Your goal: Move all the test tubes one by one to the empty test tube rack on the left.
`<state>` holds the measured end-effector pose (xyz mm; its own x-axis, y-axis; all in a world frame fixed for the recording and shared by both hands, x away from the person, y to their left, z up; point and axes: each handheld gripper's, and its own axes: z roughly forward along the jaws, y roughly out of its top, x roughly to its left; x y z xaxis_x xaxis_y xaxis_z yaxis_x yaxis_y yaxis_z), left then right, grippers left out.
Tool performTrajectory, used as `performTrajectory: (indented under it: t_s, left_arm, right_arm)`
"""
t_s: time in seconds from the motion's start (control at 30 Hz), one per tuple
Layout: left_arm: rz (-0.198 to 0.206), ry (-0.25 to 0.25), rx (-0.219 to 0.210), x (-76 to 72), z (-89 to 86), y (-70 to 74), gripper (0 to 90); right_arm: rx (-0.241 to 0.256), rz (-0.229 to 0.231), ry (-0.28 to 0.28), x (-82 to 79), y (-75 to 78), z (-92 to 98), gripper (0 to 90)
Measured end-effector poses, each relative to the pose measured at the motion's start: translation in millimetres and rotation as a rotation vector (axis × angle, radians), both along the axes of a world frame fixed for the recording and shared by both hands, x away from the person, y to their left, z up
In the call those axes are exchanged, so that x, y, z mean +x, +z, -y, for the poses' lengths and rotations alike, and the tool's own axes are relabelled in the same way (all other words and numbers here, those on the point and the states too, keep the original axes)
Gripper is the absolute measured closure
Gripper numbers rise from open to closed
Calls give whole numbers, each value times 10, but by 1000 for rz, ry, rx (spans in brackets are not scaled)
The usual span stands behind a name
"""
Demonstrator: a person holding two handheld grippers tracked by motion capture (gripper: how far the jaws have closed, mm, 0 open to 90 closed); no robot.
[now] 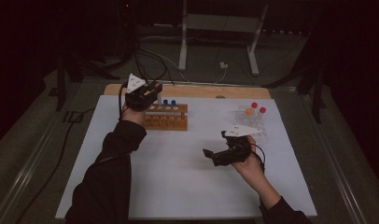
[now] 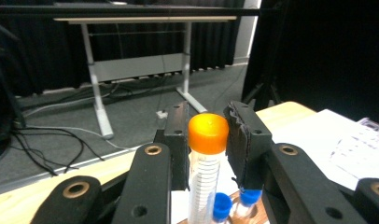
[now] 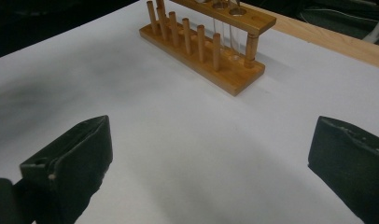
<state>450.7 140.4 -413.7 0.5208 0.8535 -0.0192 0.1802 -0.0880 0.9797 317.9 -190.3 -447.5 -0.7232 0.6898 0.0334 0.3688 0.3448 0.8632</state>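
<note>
A: Where is the orange-capped tube (image 2: 206,163) sitting?
B: It is standing upright between the left gripper (image 2: 207,140) pads, which are closing on it above the wooden rack (image 1: 165,117) near the table's far edge.
A: And the right gripper (image 3: 211,163)?
B: It is gaping wide, holding nothing, over the white table (image 1: 178,177) centre.

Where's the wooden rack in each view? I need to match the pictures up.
High view: the rack sits left of centre on the white sheet, just under the left tool.
Left gripper view: a sliver of it at the bottom edge, beneath the blue-capped tubes.
Right gripper view: top centre, beyond the open jaws.
Shared landmark: the blue-capped tubes standing in it.
</note>
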Motion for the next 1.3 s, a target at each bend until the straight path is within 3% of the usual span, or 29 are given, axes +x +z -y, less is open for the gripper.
performTrajectory:
  t_s: [0.47, 0.83, 1.17, 1.3]
  left_arm:
    - [-161, 24, 108, 116, 76, -353, 718]
    - [-173, 28, 73, 106, 33, -376, 716]
    - [-188, 28, 103, 83, 22, -377, 713]
    - [-194, 21, 97, 70, 3, -356, 701]
  right_arm:
    - [-1, -6, 3, 5, -4, 9, 0]
    - [0, -5, 0, 8, 5, 25, 0]
    - [4, -4, -1, 10, 15, 34, 0]
    - [9, 0, -3, 10, 29, 45, 0]
